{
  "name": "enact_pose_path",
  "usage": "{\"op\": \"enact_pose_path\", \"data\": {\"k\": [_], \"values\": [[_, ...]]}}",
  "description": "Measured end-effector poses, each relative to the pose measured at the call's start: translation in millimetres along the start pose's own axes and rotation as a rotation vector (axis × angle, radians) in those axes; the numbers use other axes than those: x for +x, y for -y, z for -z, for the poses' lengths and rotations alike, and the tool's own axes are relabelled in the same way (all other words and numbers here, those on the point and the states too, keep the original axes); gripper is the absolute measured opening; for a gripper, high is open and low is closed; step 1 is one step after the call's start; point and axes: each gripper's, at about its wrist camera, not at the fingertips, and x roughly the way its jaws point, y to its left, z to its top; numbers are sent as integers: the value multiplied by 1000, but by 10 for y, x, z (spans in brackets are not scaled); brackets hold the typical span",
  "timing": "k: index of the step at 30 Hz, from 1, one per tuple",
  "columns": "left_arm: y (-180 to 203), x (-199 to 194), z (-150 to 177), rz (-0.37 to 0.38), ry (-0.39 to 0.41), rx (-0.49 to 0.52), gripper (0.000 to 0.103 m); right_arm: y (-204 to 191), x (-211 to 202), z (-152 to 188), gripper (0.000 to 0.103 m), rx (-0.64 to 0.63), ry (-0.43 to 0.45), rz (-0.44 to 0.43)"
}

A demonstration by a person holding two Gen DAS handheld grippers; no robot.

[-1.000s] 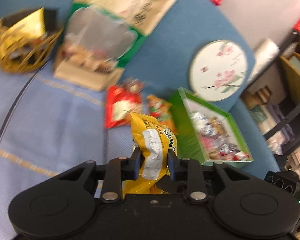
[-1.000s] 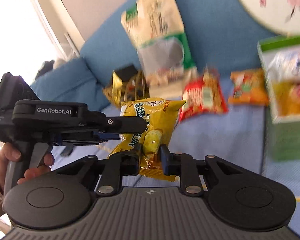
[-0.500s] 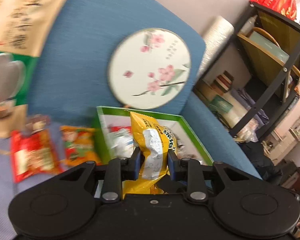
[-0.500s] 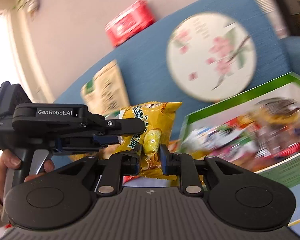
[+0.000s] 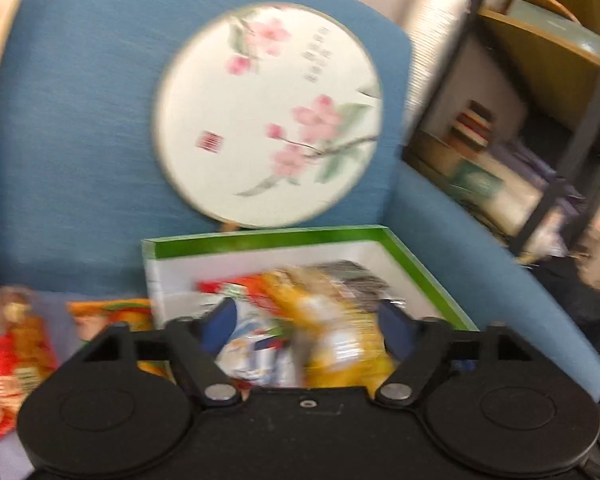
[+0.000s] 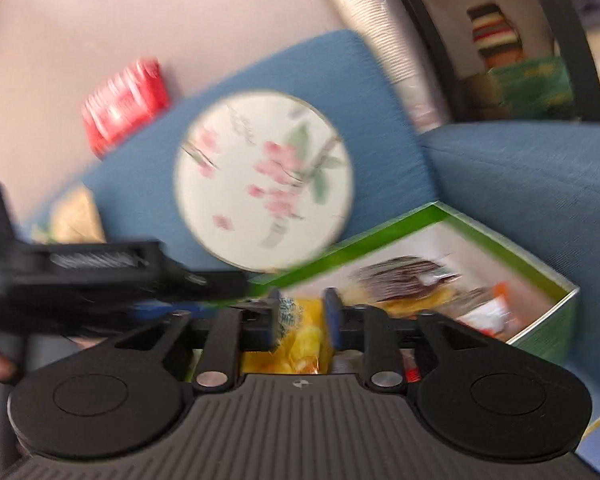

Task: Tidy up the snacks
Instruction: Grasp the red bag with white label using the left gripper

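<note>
Yellow snack packet [image 5: 332, 344], released, between opening left gripper [image 5: 306, 324] jaws.

One green-rimmed cardboard box [image 5: 284, 238] sat just beyond the jaws. One round white fan painted with pink blossoms [image 5: 268, 114] leaned further beyond. Left of the jaws lay one red snack packet [image 5: 8, 364] and one orange snack packet [image 5: 108, 314]. One yellow crinkly snack bag [image 6: 300, 336] showed between the right jaws.
</note>
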Motion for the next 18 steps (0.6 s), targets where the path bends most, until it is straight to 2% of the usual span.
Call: {"op": "enact_pose_path", "data": {"k": [2, 8, 10, 11, 15, 18], "values": [[-92, -69, 43, 11, -18, -18, 103, -24, 47, 43, 66, -17, -24, 17], [-422, -513, 158, -38, -3, -49, 103, -195, -201, 51, 69, -74, 42, -61], [-592, -686, 216, -74, 10, -82, 103, -277, -244, 81, 81, -80, 24, -111], [-682, -754, 245, -91, 12, -105, 103, -321, -249, 96, 81, -85, 15, -139], [-1070, -984, 395, -200, 2, -168, 103, -564, -267, 199, 98, -140, -31, -238], [-1338, -1035, 446, -273, -10, -225, 103, -736, -265, 286, 98, -180, -78, -305]]}}
